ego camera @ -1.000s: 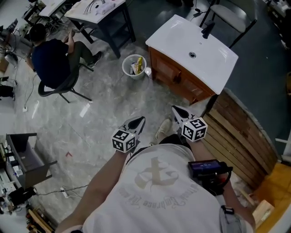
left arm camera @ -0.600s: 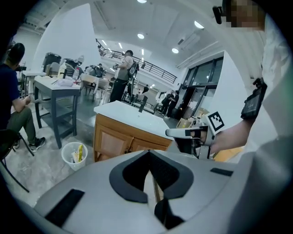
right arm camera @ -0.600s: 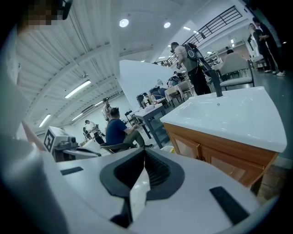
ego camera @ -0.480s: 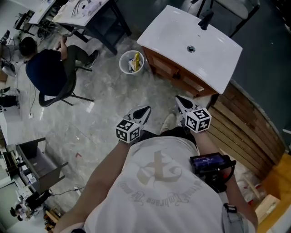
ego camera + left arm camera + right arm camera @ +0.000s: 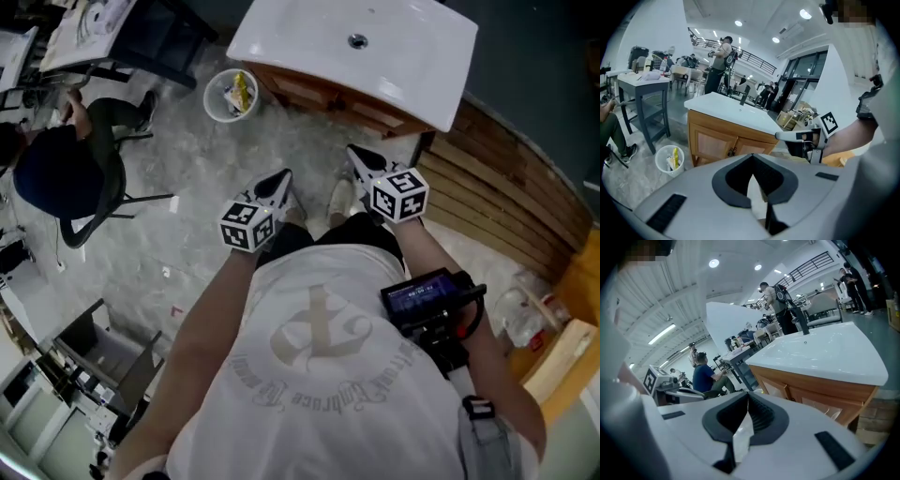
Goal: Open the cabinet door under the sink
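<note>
Left gripper (image 5: 752,161): jaws pressed together, nothing between them. Right gripper (image 5: 747,399): the same, closed and empty. Both are held out ahead of the person's waist, well short of the cabinet.

Risks, as I judge them:
- closed jaws cannot take a pull and must part before reaching it, or they only knock the wood
- the two small pulls (image 5: 731,152) sit side by side at the seam between the cabinet doors (image 5: 710,144), so it is easy to pinch both, or the wrong one
- an opened door may sweep towards the person's shoe (image 5: 339,199)
- the waste bin (image 5: 230,94) stands just beside the cabinet's left end, and the left door swung wide may strike it

Hard to make out:
- right gripper view: its own housing covers the lower doors, pulls not clear
- left gripper view: pulls tiny, shape cannot be told
- head view: the white sink top (image 5: 309,42) overhangs, door faces nearly all hidden
- doors look shut, latch unknown
</note>
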`<control>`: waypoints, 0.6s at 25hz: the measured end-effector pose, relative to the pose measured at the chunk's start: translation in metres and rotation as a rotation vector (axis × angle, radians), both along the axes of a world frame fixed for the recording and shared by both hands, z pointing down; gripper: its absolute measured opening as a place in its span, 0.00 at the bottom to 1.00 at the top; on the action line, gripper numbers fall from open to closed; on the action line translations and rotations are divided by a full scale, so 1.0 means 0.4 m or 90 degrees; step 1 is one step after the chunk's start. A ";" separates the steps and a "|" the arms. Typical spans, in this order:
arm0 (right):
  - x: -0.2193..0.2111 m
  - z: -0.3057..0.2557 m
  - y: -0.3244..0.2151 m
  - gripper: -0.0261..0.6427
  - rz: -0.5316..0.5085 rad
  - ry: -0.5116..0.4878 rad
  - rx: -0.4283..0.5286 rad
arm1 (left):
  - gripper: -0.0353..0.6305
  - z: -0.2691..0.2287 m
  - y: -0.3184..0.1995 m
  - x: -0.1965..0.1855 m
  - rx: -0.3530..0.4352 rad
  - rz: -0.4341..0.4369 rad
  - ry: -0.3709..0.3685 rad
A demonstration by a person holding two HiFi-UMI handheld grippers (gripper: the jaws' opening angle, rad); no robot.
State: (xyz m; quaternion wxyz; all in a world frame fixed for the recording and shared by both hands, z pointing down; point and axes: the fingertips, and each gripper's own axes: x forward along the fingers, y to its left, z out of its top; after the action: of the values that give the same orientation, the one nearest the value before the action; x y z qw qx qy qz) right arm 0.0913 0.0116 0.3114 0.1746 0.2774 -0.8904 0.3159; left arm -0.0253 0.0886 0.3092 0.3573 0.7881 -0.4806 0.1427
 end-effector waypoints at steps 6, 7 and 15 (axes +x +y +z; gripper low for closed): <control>-0.017 0.048 -0.070 0.06 0.048 -0.005 0.003 | 0.07 0.064 -0.105 -0.048 0.006 0.029 -0.023; -0.009 0.060 -0.068 0.06 0.054 0.000 -0.002 | 0.07 0.077 -0.111 -0.047 0.000 0.032 -0.021; 0.033 0.127 -0.099 0.06 0.099 0.028 -0.028 | 0.07 0.166 -0.146 -0.031 -0.038 0.068 -0.007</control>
State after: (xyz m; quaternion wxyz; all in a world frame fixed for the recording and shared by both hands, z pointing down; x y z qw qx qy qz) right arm 0.1047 -0.0281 0.3621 0.1754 0.3485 -0.8550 0.3416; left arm -0.0377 0.0300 0.3754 0.3701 0.8009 -0.4350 0.1801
